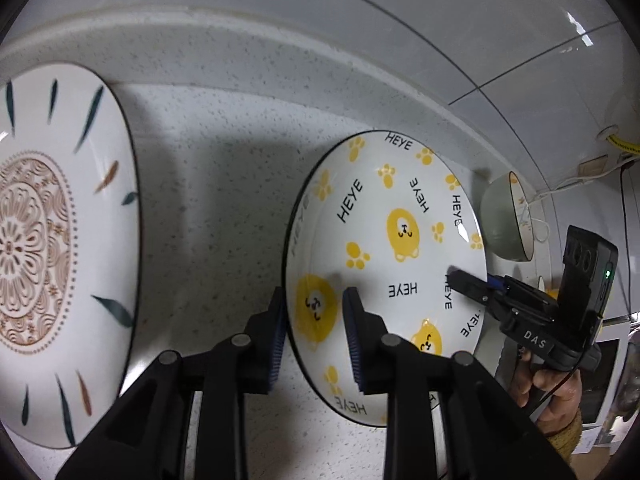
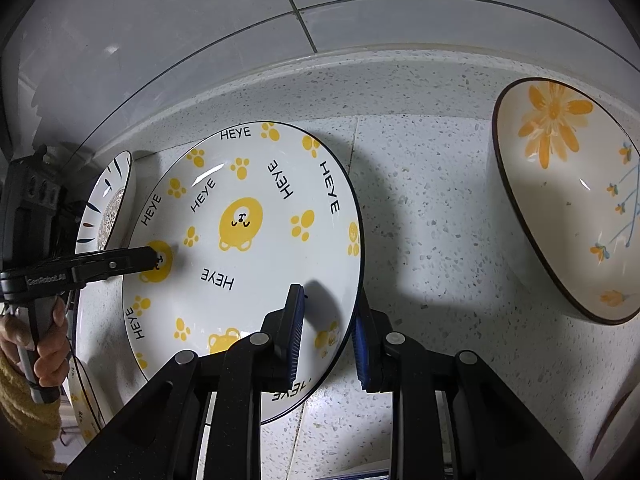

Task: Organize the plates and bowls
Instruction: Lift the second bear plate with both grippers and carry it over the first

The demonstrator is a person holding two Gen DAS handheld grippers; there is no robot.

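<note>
Left tongs (image 1: 316, 320) straddle the bear plate's (image 1: 384, 240) rim, jaws apart; right tongs (image 2: 330, 332) clamp its opposite rim.

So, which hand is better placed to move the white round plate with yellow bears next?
Right: the right gripper clamps the rim of the white bear plate, while the left gripper stands open around it.

Legible text: "HEYE", black caps, repeated round rim and across well of the bear plate (image 1: 384, 248), beside yellow bears and paw prints. "DAS", white, on body of the right gripper (image 1: 456, 276), seen from left wrist cam. "GenRobot.AI", approx., on arm of the left gripper (image 2: 154, 258), seen from right wrist cam.
</note>
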